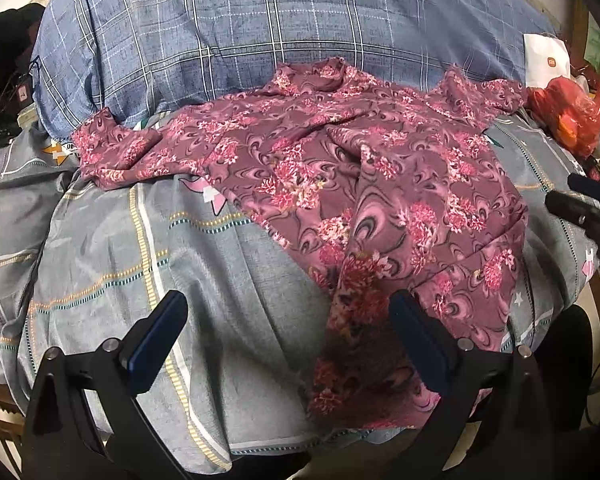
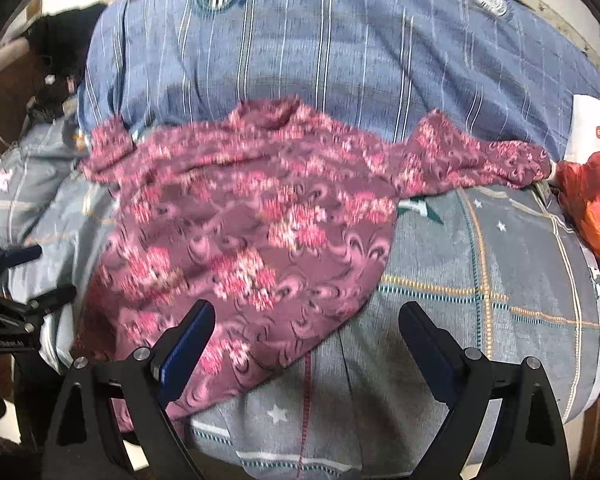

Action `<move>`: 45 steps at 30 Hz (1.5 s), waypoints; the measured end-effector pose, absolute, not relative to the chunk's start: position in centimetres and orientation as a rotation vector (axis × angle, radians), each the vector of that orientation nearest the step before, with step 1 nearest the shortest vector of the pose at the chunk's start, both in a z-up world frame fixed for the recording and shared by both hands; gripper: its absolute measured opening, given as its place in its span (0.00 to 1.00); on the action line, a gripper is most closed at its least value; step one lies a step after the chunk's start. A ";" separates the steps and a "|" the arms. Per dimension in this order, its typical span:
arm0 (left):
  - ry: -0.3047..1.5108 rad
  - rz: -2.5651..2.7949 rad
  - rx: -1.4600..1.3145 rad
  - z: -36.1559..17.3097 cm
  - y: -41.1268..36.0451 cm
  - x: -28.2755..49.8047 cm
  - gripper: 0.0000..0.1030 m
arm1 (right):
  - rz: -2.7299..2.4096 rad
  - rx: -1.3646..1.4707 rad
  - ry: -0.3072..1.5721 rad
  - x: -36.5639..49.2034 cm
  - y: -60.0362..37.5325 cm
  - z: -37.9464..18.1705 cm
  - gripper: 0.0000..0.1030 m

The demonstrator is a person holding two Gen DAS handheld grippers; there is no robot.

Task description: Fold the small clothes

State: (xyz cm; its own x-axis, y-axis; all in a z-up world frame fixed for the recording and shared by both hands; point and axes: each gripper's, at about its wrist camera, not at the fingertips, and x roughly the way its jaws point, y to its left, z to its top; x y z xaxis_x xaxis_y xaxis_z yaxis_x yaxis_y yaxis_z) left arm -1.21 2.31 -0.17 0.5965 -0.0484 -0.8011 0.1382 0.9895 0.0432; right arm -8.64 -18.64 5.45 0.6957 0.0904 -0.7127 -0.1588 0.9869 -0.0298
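While both tools hang above the near edge of the bed [image 1: 100,264] with nothing between their fingers, the floral shirt [image 1: 340,168] lies spread but rumpled across the grey checked cover, its collar toward the blue plaid quilt [image 1: 260,24] at the far side and its hem spilling over the near edge. The left gripper [image 1: 288,328] stands with jaws wide apart, its right finger just over the hem and its left finger over bare cover; the right gripper [image 2: 306,336] is likewise spread, its left finger over the shirt's lower right part and the other over bare cover. One sleeve reaches toward the left side of the bed, the other toward the right, ending close to a red plastic bag [image 2: 592,208] and a white box [image 2: 592,128]. The step in hand looks like taking hold of the shirt to begin folding, and it will likely go best if the cloth is flattened first: a deep crease runs down the middle of the body. Each tool should probably pinch a single clean edge, such as the hem corners or a sleeve end, not the bunched middle, and avoid catching the cover underneath. The right view is blurred, so fine folds there are hard to judge.
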 end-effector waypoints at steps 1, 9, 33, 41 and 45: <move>0.926 -0.110 0.106 -0.2 2.3 -1.2 0.98 | 0.141 -0.083 0.774 -8.7 -18.7 5.7 0.91; 0.921 -0.110 0.110 -0.1 2.1 -1.0 0.98 | 0.106 -0.031 0.647 -9.2 -20.2 8.8 0.91; 0.935 -0.111 0.112 -0.4 1.8 -1.1 0.98 | 0.122 -0.117 0.804 -9.0 -19.4 5.5 0.95; 0.957 -0.091 0.083 -1.0 2.8 -0.7 0.98 | 0.132 -0.142 0.821 -9.0 -18.7 5.2 0.95; 0.953 -0.098 0.082 -0.9 2.7 -0.7 0.98 | 0.139 -0.141 0.835 -8.9 -18.5 5.0 0.94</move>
State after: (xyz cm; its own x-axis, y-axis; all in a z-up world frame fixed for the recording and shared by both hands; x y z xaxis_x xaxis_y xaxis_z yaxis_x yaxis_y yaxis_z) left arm -0.72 2.71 -0.90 0.5755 -0.0470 -0.8164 0.1193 0.9925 0.0269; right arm -8.88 -18.46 4.97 0.6632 0.0667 -0.7454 -0.1778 0.9816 -0.0703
